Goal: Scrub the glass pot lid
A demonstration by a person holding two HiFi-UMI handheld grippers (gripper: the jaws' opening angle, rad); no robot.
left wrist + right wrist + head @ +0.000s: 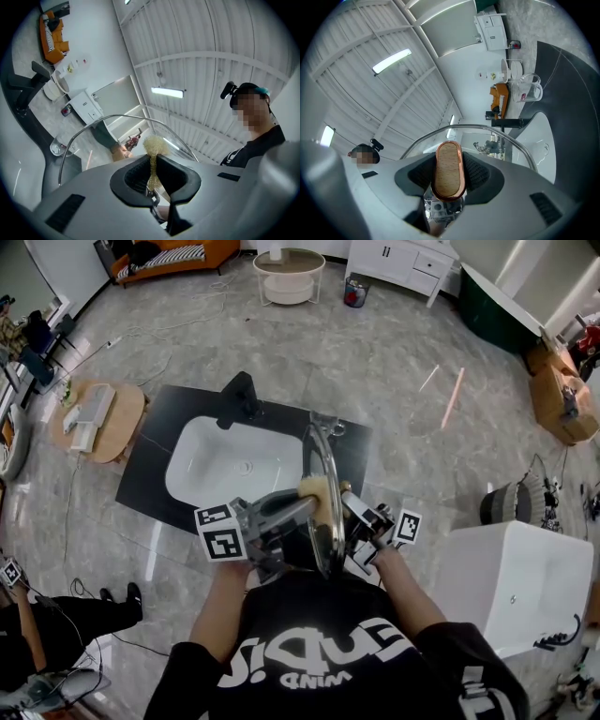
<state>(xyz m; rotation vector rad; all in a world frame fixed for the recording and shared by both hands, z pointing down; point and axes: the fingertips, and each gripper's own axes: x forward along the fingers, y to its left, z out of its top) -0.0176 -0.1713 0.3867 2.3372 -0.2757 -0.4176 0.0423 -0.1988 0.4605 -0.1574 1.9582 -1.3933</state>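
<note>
A dark bench [141, 486] with a white sink [216, 460] lies below the glass pot lid [328, 457], which is held on edge above it. The right tongs [449, 159] clamp the lid's wooden knob [449, 176], and the left tongs [153, 165] pinch a golden scrubber [155, 144] at the glass. Scrubbing appears to be mid-course, and how much of the lid remains to be scrubbed cannot be judged.

Upright lid [330, 521] bounds the open basin [202, 470] at right.

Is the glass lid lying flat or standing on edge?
On edge: the head view shows the lid as a thin upright arc, and its knob is clamped in the right gripper.
</note>
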